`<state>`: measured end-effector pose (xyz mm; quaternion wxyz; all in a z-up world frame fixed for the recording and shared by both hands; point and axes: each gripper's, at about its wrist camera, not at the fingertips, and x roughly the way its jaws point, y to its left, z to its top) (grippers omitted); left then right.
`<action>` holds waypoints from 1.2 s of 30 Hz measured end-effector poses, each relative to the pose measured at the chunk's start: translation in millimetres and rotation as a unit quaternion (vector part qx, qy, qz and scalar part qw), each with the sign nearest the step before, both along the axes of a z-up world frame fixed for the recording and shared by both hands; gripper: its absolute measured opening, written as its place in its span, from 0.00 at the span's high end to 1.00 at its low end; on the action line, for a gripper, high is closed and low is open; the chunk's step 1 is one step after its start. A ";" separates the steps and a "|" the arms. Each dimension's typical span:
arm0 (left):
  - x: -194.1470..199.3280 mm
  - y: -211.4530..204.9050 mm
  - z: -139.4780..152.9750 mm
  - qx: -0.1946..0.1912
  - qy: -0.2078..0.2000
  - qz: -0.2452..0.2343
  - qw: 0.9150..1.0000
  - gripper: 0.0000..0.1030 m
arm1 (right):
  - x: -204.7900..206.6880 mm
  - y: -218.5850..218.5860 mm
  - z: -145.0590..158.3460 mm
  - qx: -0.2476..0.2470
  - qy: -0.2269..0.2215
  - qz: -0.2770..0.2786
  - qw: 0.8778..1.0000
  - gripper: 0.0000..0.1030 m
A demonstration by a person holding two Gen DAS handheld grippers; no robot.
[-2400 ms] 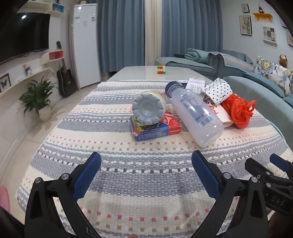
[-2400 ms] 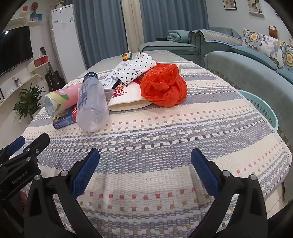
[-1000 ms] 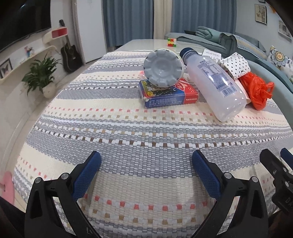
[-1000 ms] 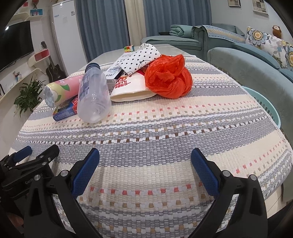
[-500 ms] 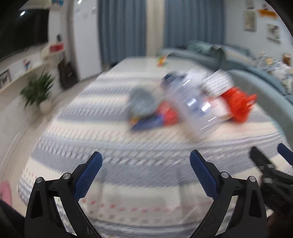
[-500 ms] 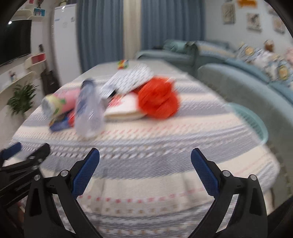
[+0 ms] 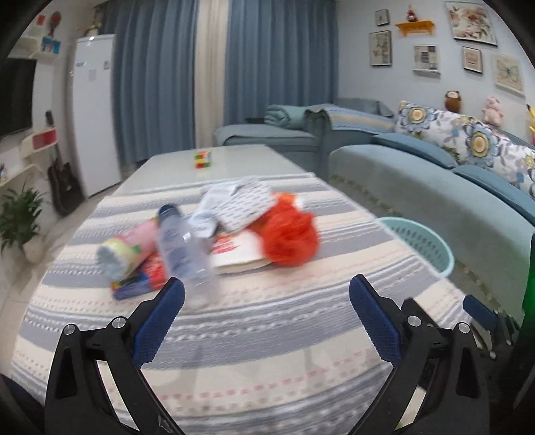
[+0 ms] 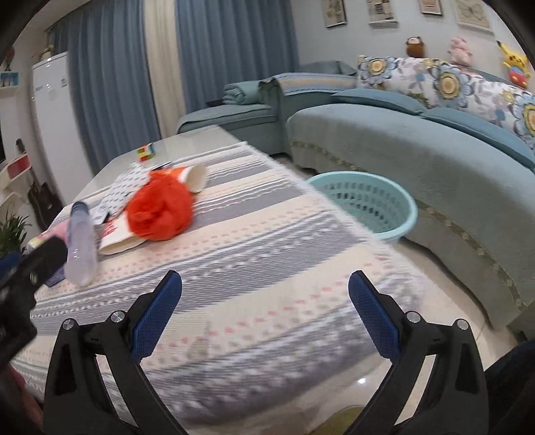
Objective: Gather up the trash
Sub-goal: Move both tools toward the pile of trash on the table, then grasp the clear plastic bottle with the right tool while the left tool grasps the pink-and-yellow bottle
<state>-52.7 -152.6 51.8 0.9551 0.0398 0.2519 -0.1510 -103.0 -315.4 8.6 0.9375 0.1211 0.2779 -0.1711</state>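
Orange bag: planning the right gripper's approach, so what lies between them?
Only bare striped cloth separates the right gripper from the orange bag, per the right wrist view.

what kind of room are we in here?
Most likely a home living room: a teal sofa with floral cushions, a wall-mounted TV, framed pictures, and a low table under a striped cloth holding the trash.

The near half of the striped tablecloth (image 7: 267, 334) lies bare. Further back, a bottle (image 7: 185, 257), red bag (image 7: 289, 237) and papers (image 7: 234, 204) crowd together, touching. A basket (image 8: 364, 204) sits between table and sofa (image 8: 434, 160).
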 end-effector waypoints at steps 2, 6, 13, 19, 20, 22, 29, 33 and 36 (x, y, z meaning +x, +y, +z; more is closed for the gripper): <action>-4.0 -15.3 1.6 0.006 -0.010 -0.013 1.000 0.07 | -9.5 -16.7 0.0 -0.001 0.002 -0.002 1.000 0.08; -12.0 -37.3 3.2 0.019 -0.018 -0.033 0.999 0.07 | -20.8 -46.9 -3.8 0.012 0.013 -0.003 1.000 0.07; -10.6 -42.9 -7.1 0.029 0.002 -0.028 0.999 0.07 | -30.6 -87.1 -10.7 0.070 0.027 -0.028 0.997 0.07; -0.2 -27.9 -12.2 0.031 0.010 0.006 0.999 0.07 | -23.7 -62.0 6.6 0.018 0.005 0.024 1.000 0.07; 3.9 -21.1 -12.5 0.029 0.012 0.017 0.999 0.07 | -19.0 -50.2 10.2 0.007 0.004 0.046 0.999 0.07; 9.6 -8.3 -10.9 0.030 0.013 0.036 0.999 0.07 | -11.7 -32.6 15.1 0.001 -0.002 0.080 0.997 0.07; 41.4 53.8 -8.6 0.047 0.023 0.114 0.992 0.07 | 37.0 39.7 1.8 -0.012 0.037 0.191 0.981 0.07; 60.5 98.6 -12.4 0.070 0.021 0.146 0.987 0.07 | 65.1 73.6 -11.7 0.004 0.055 0.233 0.971 0.07; 74.5 130.2 -9.2 0.052 0.023 0.143 0.988 0.07 | 87.9 92.0 -13.0 0.030 0.057 0.259 0.964 0.07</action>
